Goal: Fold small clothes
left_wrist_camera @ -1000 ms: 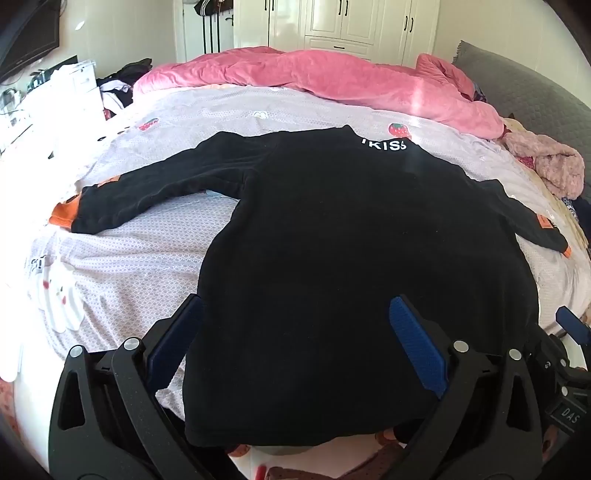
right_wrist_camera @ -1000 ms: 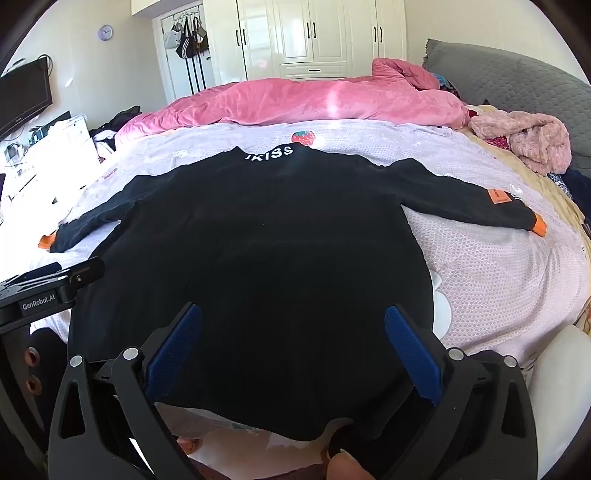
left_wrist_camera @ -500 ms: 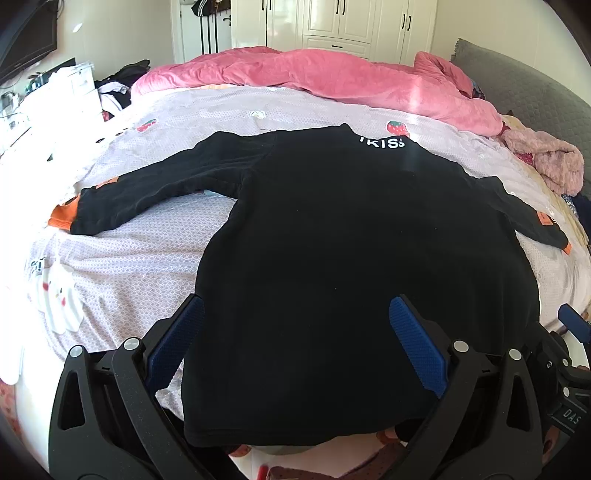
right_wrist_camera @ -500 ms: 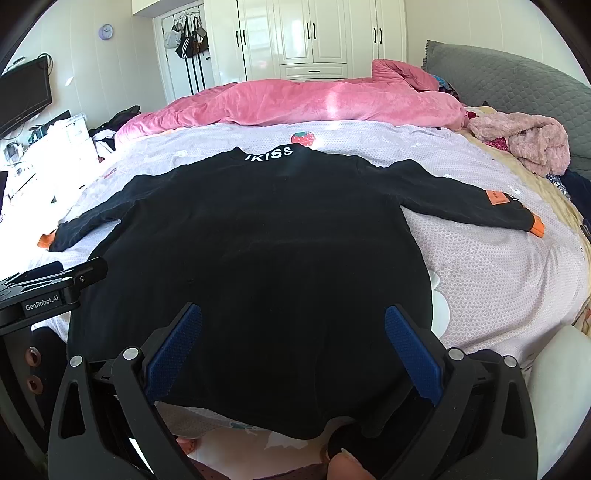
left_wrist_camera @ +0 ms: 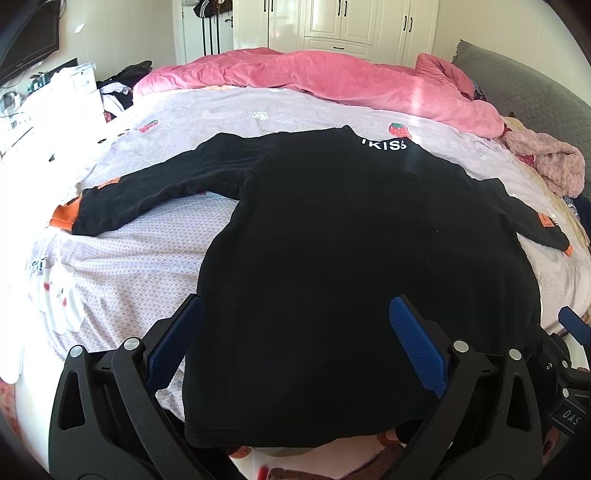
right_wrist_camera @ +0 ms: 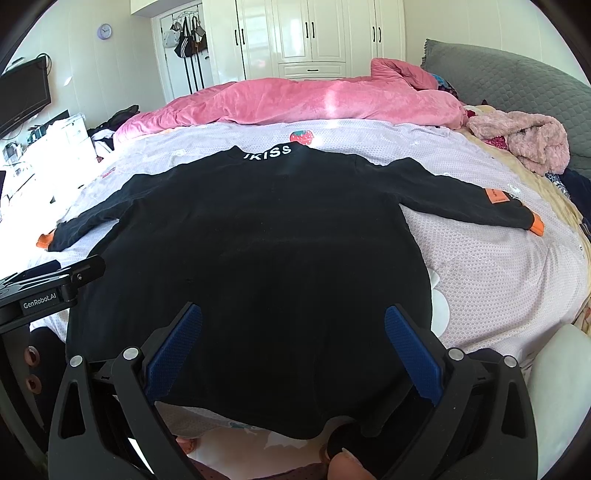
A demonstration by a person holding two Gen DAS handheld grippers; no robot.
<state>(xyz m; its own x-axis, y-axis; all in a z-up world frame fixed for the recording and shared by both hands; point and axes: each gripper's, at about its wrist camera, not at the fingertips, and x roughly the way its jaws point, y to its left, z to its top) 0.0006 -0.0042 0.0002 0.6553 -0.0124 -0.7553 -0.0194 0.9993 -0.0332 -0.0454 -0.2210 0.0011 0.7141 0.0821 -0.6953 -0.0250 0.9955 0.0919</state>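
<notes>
Two views: both look along a black shirt (left_wrist_camera: 351, 258) lying flat on the bed sheet (left_wrist_camera: 140, 266), spreading from between the jaws to far ahead of them.
Left view only: the orange cuff (left_wrist_camera: 64, 216) of the left sleeve (left_wrist_camera: 147, 192) is large, ahead and left of the jaws; the right gripper's body shows at the right edge.
Right view only: the right sleeve (right_wrist_camera: 465, 195) with its orange patch (right_wrist_camera: 493, 194) is clear, ahead and right of the jaws; a wall clock (right_wrist_camera: 105, 30) and the left gripper's body at the left edge.
Left gripper (left_wrist_camera: 295, 332): jaws spread wide, holding nothing, above the hem.
Right gripper (right_wrist_camera: 293, 332): jaws spread wide, holding nothing, above the hem.
Edges: hem nearest, hanging over the bed edge below the jaws; bare sheet beside both sleeves.
Beyond the collar: pink blanket (right_wrist_camera: 314, 99), white wardrobe (right_wrist_camera: 314, 37).
Direction: collar with white letters (right_wrist_camera: 267, 152) points away; long axis runs straight ahead from the jaws, sleeves out sideways.
</notes>
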